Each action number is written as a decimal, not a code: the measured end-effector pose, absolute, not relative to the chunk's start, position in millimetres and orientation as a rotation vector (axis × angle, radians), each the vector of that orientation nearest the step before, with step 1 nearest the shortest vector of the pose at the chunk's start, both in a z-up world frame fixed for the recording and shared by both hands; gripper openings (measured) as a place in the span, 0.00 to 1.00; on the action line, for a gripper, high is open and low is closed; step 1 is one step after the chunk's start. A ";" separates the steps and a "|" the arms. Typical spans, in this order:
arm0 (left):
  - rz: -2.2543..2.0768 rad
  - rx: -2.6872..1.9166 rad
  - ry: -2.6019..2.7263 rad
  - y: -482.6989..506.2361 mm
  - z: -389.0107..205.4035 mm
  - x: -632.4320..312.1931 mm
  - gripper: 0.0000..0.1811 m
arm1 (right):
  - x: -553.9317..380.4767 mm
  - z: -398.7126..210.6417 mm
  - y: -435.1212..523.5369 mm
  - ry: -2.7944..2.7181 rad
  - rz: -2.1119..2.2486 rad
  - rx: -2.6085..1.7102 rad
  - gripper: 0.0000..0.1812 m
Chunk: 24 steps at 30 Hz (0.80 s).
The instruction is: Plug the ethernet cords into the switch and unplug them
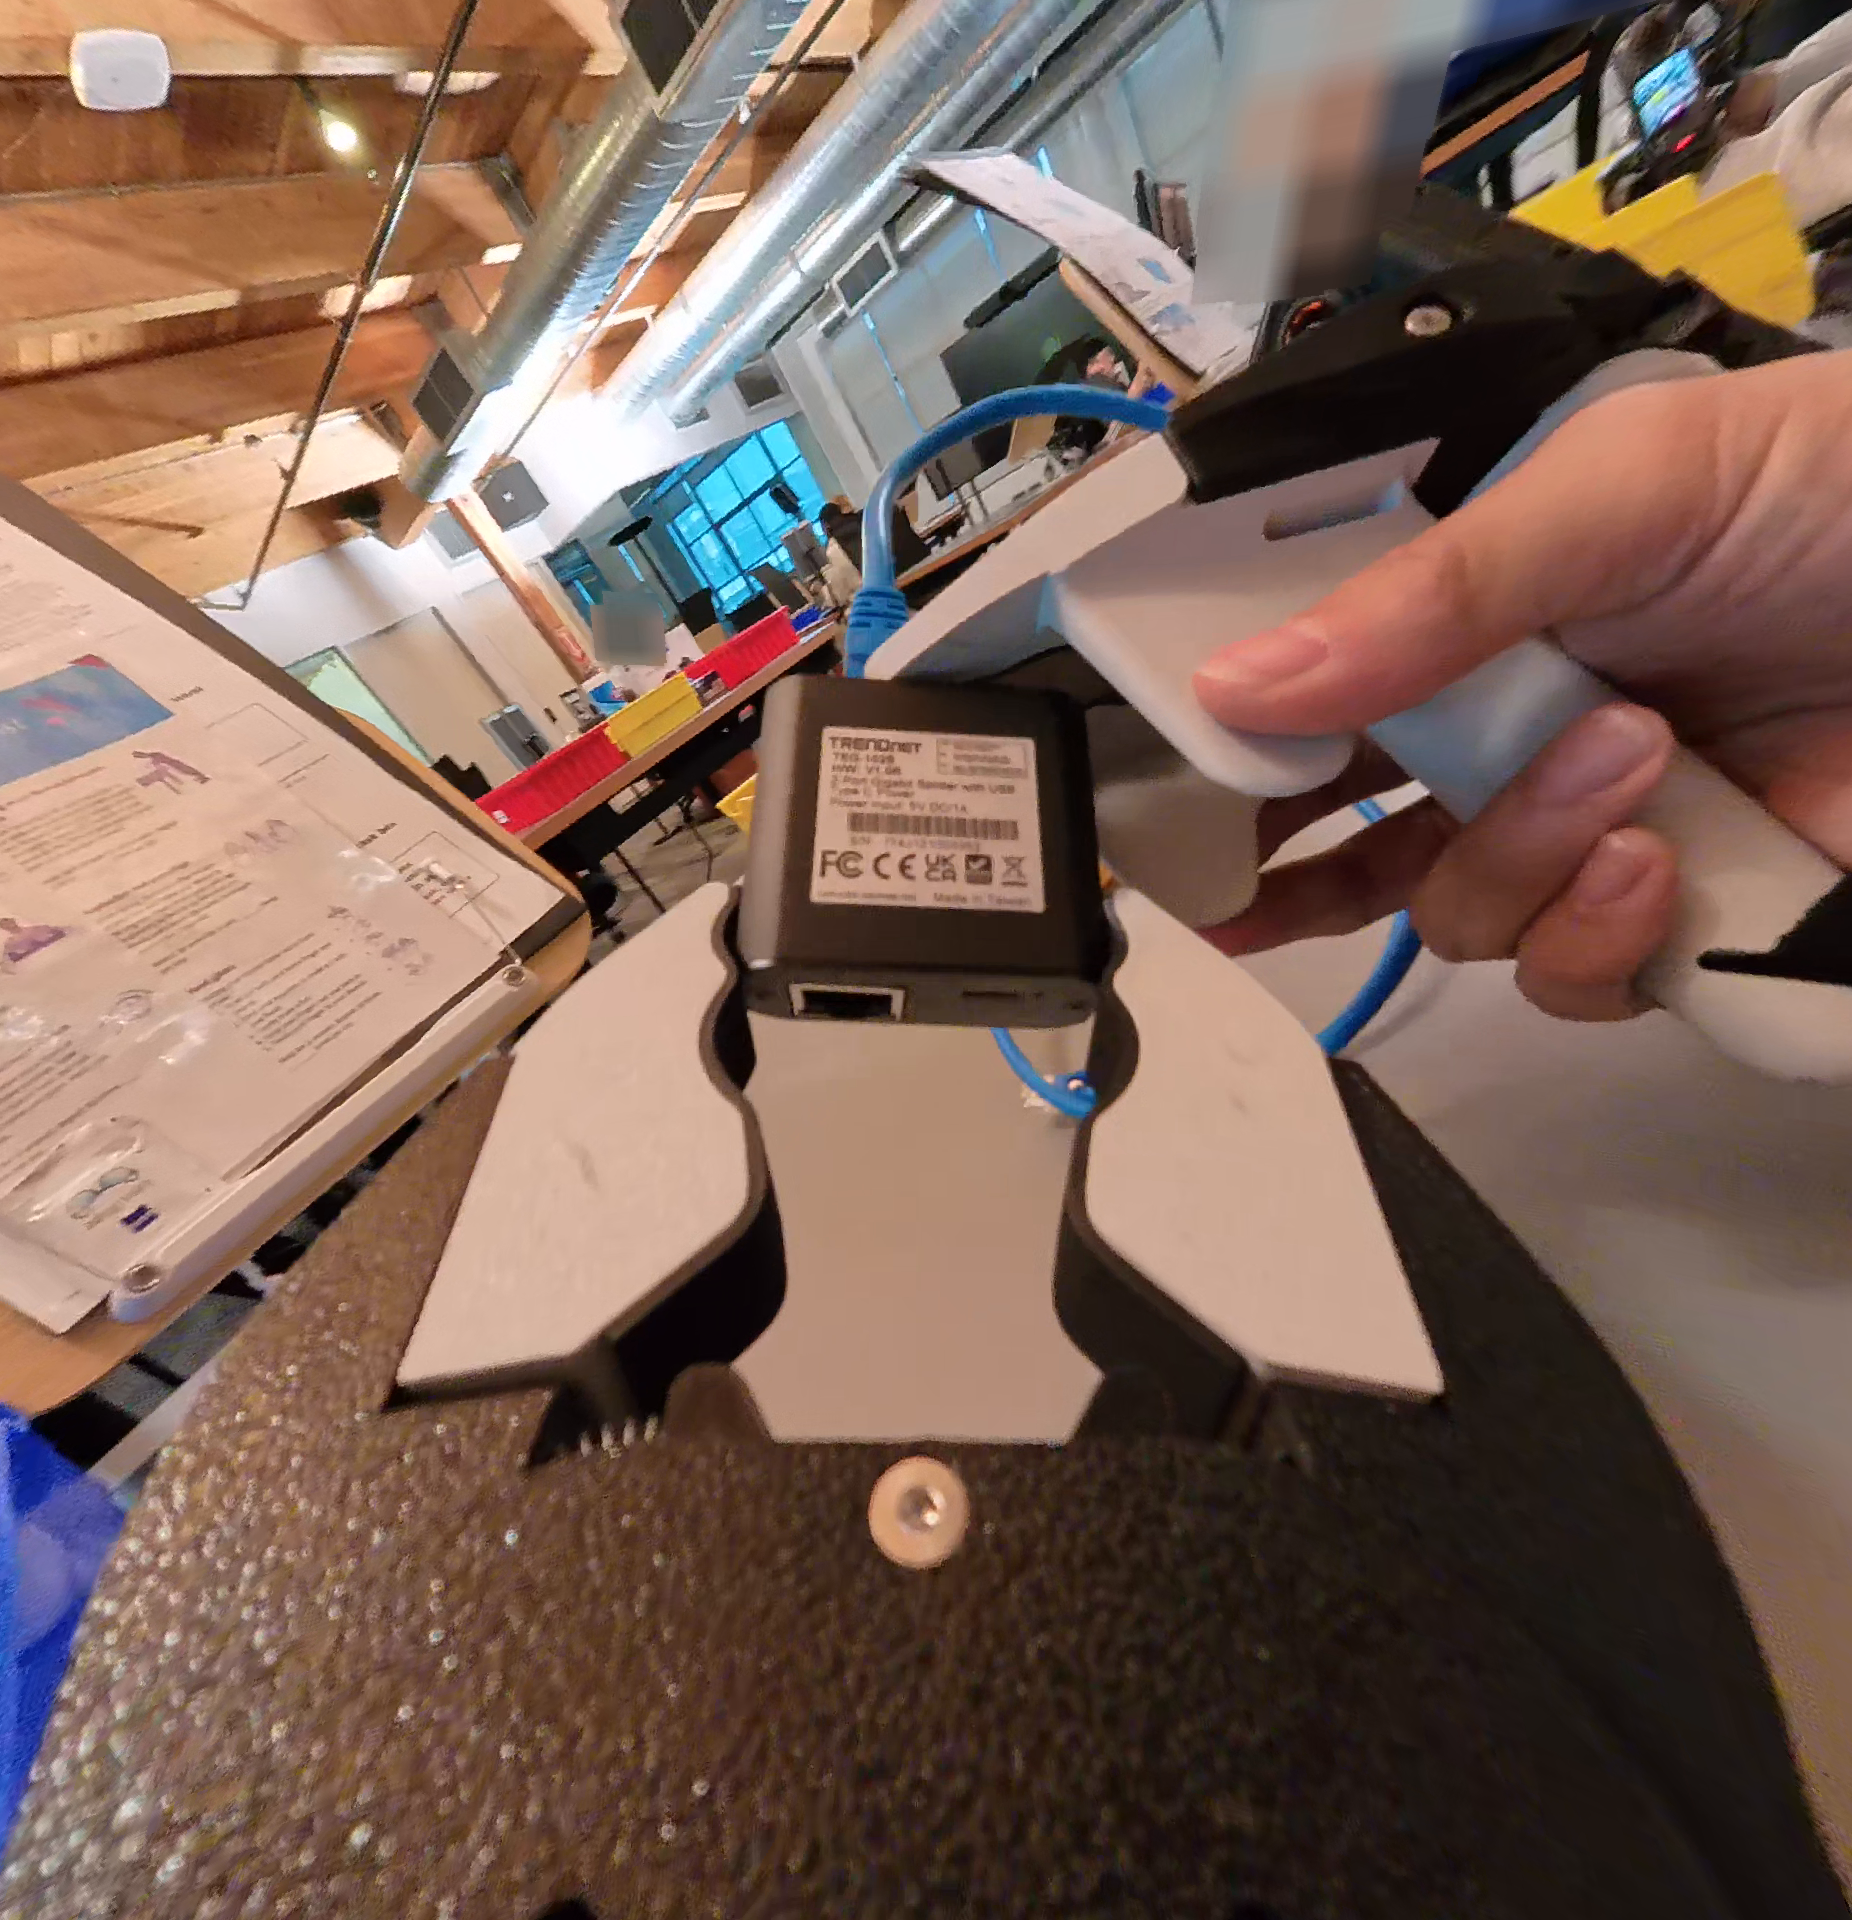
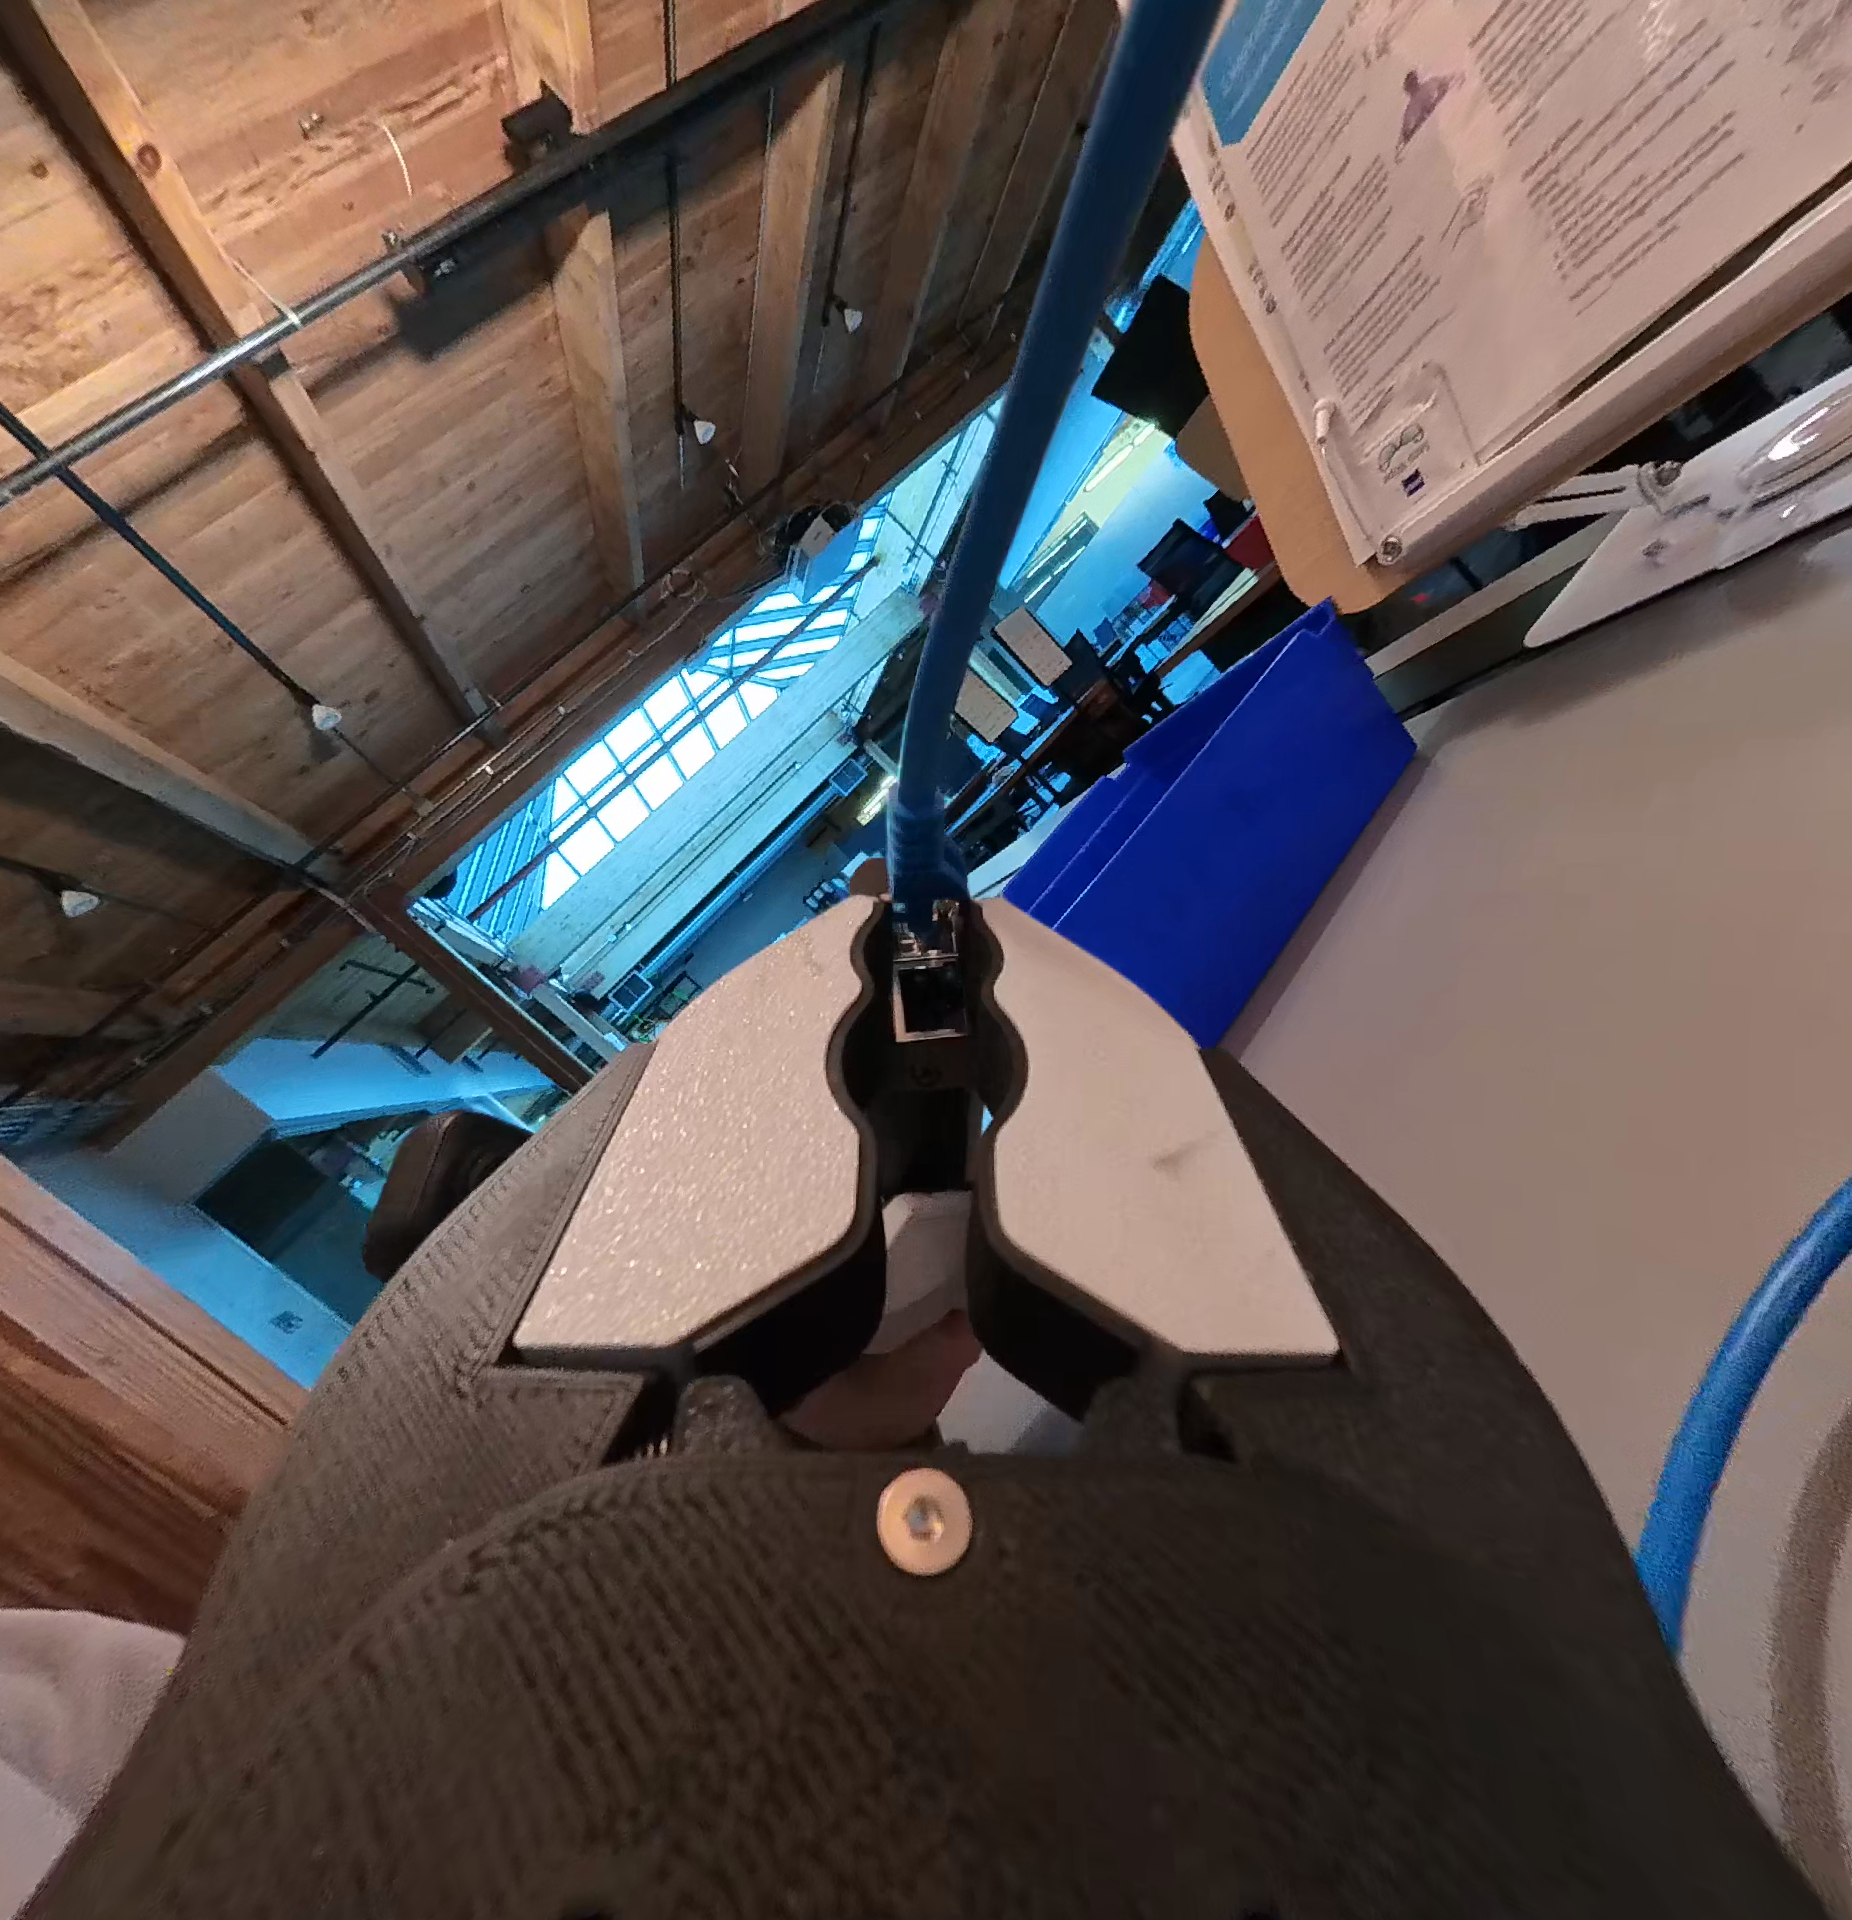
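Spreading pale grey under both views, the bench [image 2: 1587, 935] carries a laminated sheet [image 1: 174, 883] cut off at the frame edge and a blue bin [image 2: 1223, 852]. The left gripper [image 1: 922, 935] clamps the black switch [image 1: 922, 842] by its sides, raised off the bench, label face towards the camera, long axis along the fingers; one empty port and a smaller slot face the camera, while its far end is hidden. The right gripper [image 2: 927, 977], held by a hand [image 1: 1649, 727], is closed around the plug [image 2: 927, 971] of a blue ethernet cord [image 2: 1047, 364], which runs straight away from the camera. Whether that plug sits inside the switch is hard to make out.
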State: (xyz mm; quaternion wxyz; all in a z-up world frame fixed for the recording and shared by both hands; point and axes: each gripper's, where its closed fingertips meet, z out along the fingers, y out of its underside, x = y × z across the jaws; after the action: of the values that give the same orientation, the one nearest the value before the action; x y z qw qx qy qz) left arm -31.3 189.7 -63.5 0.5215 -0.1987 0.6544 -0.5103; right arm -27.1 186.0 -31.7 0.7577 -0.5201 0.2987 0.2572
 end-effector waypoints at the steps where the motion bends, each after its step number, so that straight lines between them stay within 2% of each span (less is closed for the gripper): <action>1: -1.208 -0.479 1.570 190.0 -63.5 -30.7 0.34 | -26.5 -31.4 185.9 0.657 0.569 -1.130 0.07; 9: -1.262 -0.501 1.570 189.0 -60.0 -32.6 0.34 | -26.5 -29.9 184.7 0.629 0.584 -1.129 0.07; 12: -1.309 -0.528 1.570 190.6 -58.7 -33.0 0.34 | -26.1 -29.7 183.5 0.627 0.566 -1.137 0.13; 15: -1.300 -0.520 1.591 190.7 -60.6 -33.5 0.34 | -25.7 -30.2 184.1 0.639 0.578 -1.136 0.13; 19: -1.306 -0.508 1.594 188.9 -60.9 -34.0 0.34 | -26.7 -32.1 186.1 0.667 0.682 -1.088 0.08; 24: -1.317 -0.524 1.606 189.2 -64.4 -33.1 0.34 | -24.7 -35.3 186.5 0.684 0.678 -1.076 0.08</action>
State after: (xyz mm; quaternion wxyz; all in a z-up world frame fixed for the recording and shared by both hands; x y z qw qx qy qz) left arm -33.1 189.2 -64.4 0.4793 -0.2147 0.6581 -0.5396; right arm -24.7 186.5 -35.3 0.7505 -0.4922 0.3132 0.3104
